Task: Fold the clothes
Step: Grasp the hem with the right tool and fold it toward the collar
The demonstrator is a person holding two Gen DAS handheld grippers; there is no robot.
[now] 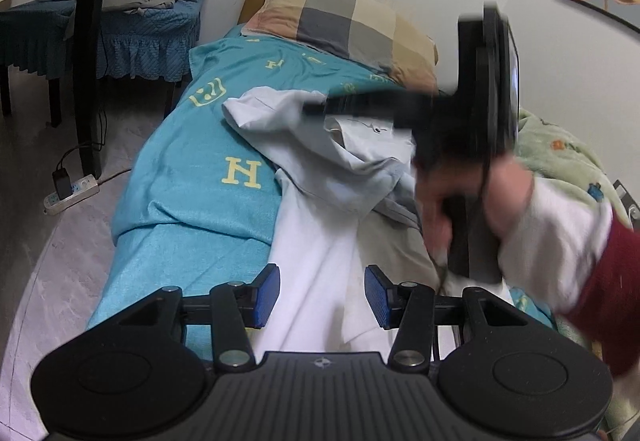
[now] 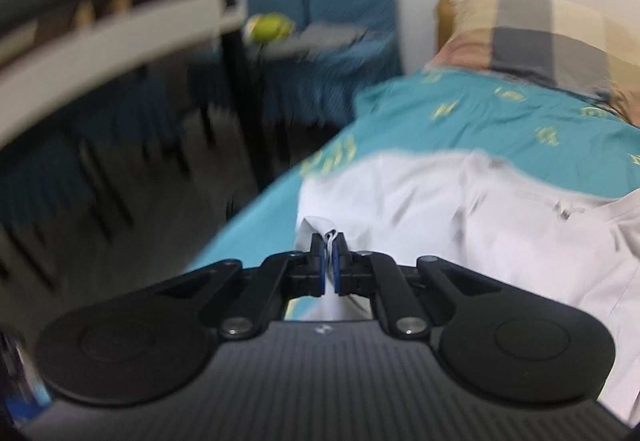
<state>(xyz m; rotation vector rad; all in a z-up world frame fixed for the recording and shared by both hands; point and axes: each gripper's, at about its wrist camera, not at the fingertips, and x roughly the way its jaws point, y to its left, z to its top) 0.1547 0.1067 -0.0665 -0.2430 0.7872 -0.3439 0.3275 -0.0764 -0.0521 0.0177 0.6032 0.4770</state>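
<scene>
A pale white-blue shirt (image 1: 320, 177) lies crumpled on a teal bed sheet (image 1: 192, 169). My left gripper (image 1: 322, 295) is open, its blue pads (image 1: 268, 293) on either side of the shirt's near white panel, just above it. My right gripper (image 2: 329, 261) is shut on a fold of the shirt's edge (image 2: 460, 217) and holds it over the bed. In the left wrist view the right gripper (image 1: 316, 107) shows blurred, held by a hand (image 1: 500, 201), over the shirt's far part.
A checked pillow (image 1: 344, 21) lies at the head of the bed by the white wall. A green patterned blanket (image 1: 560, 157) lies at the right. Blue-covered chairs (image 1: 152, 21) and a dark table leg (image 1: 86, 81) stand left, with a power strip (image 1: 70, 193) on the floor.
</scene>
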